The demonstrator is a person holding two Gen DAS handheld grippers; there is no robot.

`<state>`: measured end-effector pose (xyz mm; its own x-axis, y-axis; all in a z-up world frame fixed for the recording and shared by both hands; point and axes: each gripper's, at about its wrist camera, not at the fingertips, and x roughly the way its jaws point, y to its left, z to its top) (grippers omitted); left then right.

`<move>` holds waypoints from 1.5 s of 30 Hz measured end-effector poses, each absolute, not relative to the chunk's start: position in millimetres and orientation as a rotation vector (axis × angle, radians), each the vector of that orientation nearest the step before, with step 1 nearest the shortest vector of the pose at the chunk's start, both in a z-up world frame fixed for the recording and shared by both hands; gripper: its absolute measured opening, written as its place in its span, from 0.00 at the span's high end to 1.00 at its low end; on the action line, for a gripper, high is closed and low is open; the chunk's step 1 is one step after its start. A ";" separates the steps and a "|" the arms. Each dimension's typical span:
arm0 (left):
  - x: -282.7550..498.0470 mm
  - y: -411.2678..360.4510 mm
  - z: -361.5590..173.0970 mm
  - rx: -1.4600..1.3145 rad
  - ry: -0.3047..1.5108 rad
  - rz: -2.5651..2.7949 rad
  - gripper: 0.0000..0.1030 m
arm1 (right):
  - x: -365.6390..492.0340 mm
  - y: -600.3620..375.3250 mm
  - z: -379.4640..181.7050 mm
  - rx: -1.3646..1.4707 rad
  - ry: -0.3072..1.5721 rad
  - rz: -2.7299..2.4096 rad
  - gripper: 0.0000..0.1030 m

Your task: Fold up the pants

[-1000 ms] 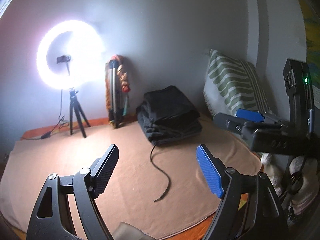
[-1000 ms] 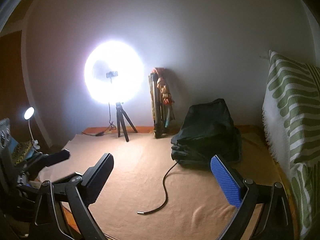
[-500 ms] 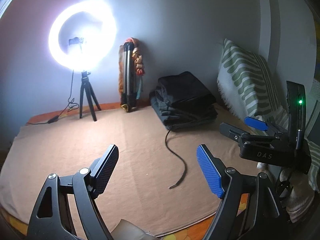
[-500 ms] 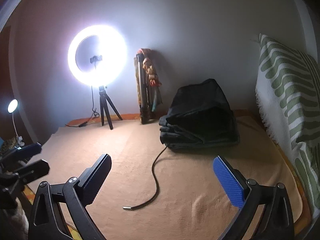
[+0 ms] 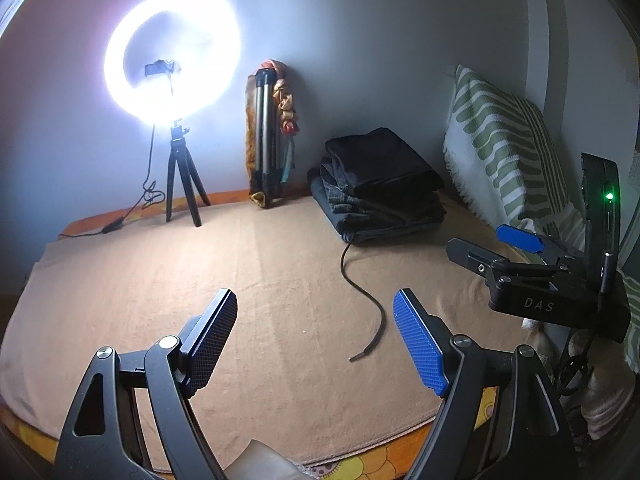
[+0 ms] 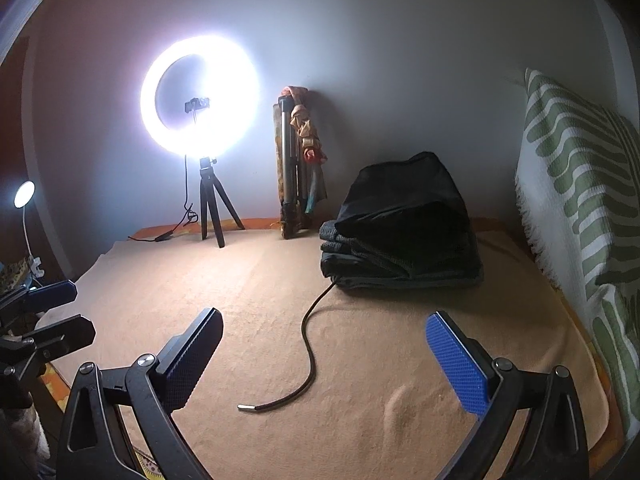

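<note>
A stack of dark folded pants (image 5: 380, 188) lies at the back of the tan blanket (image 5: 260, 272), by the wall; it also shows in the right wrist view (image 6: 404, 232). My left gripper (image 5: 316, 336) is open and empty, above the blanket's front part, well short of the stack. My right gripper (image 6: 324, 356) is open and empty, also short of the stack. The right gripper shows at the right edge of the left wrist view (image 5: 516, 244), and the left gripper at the left edge of the right wrist view (image 6: 52, 312).
A black cable (image 6: 304, 360) runs from under the stack onto the blanket. A lit ring light on a small tripod (image 5: 172, 60) and a folded tripod (image 5: 268, 136) stand by the back wall. A green-striped white cushion (image 5: 504, 148) leans at the right. A small lamp (image 6: 24, 194) glows far left.
Both grippers have swung, so the ring light and stack shifted right in both views. Both stay open and empty.
</note>
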<state>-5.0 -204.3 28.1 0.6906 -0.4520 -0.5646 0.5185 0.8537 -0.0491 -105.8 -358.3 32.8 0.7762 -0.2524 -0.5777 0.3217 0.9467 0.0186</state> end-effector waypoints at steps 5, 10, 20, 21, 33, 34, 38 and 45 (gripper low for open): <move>-6.1 -201.9 29.3 0.116 0.591 -0.542 0.22 | -107.6 -358.4 31.1 0.134 0.613 -0.311 0.00; -6.8 -198.2 29.6 0.110 0.591 -0.535 0.22 | -107.3 -357.9 30.0 0.147 0.619 -0.308 0.00; -8.9 -194.3 30.3 0.109 0.587 -0.532 0.21 | -105.5 -357.1 27.0 0.165 0.626 -0.305 0.00; -9.2 -194.4 30.4 0.110 0.585 -0.532 0.21 | -105.8 -356.6 27.0 0.167 0.626 -0.306 0.00; -10.4 -196.8 31.8 0.111 0.590 -0.532 0.21 | -104.4 -355.2 25.3 0.169 0.633 -0.303 0.00; -10.4 -196.5 31.7 0.111 0.590 -0.532 0.21 | -104.1 -354.9 24.9 0.169 0.634 -0.303 0.00; -10.0 -196.4 31.1 0.115 0.586 -0.530 0.21 | -102.6 -354.3 23.3 0.170 0.643 -0.300 0.00; -9.2 -194.1 29.6 0.121 0.586 -0.523 0.21 | -101.9 -354.0 21.7 0.171 0.647 -0.301 0.00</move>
<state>-9.2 -194.1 29.6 0.7077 -0.4359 -0.5560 0.5031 0.8634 -0.0365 -101.9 -354.0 21.7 0.7565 -0.2223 -0.6150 0.3280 0.9426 0.0627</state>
